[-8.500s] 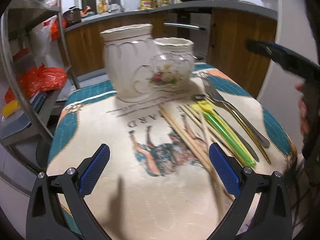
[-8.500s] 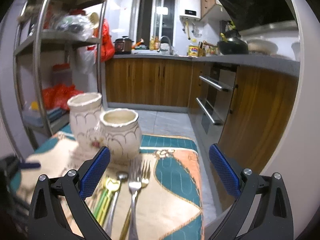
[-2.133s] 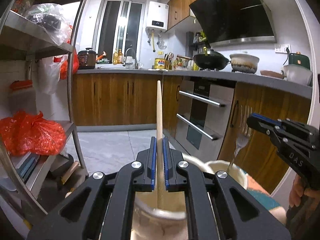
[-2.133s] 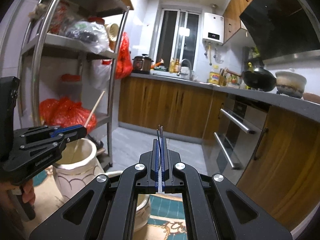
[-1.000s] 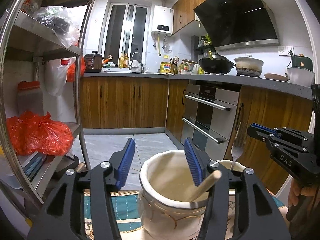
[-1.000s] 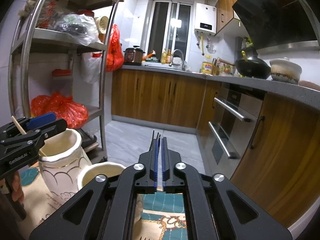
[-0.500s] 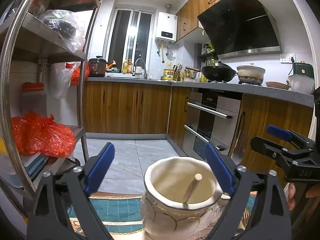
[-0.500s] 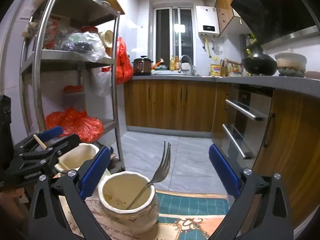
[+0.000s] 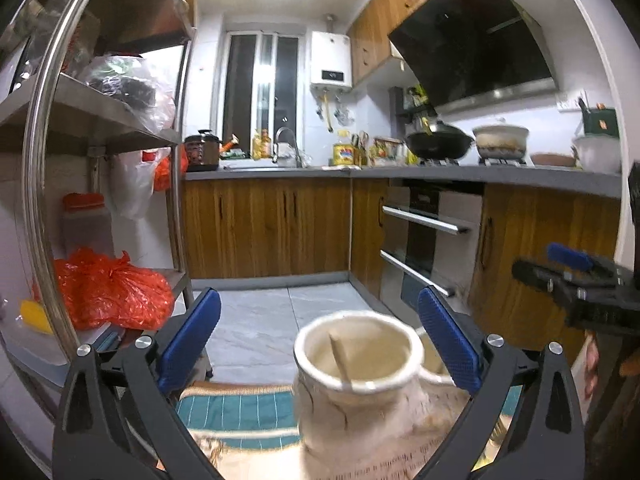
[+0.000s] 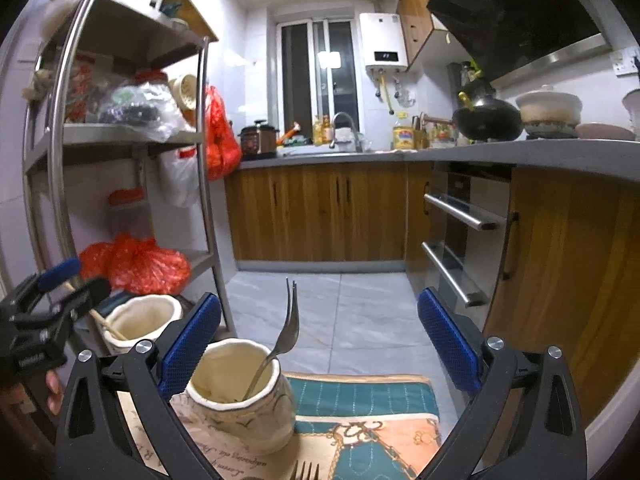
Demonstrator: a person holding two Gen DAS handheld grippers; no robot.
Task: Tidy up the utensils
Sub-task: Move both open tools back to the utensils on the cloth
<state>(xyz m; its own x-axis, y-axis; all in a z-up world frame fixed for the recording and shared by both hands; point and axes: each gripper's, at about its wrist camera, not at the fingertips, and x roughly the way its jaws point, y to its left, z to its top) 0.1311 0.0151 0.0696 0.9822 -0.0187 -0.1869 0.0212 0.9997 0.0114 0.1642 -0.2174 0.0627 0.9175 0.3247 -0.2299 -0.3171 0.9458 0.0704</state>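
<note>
My left gripper (image 9: 318,342) is open and empty above a tall cream jar (image 9: 356,384) that holds one wooden chopstick (image 9: 340,354). My right gripper (image 10: 318,342) is open and empty above a shorter cream floral pot (image 10: 240,400) that holds a metal fork (image 10: 280,340), tines up. In the right wrist view the tall jar (image 10: 142,322) stands behind and left of the pot, with the left gripper (image 10: 60,296) over it. The tines of another fork (image 10: 306,472) show at the bottom edge on the cloth.
The jars stand on a small table with a teal and cream printed cloth (image 10: 360,404). A steel rack (image 10: 60,160) with red bags (image 10: 136,264) is at the left. Wooden cabinets and an oven (image 10: 460,240) are behind and to the right.
Both grippers opened and let go: the chopstick now rests in the tall jar and the fork in the short pot. Both grippers have since drawn back and up a little.
</note>
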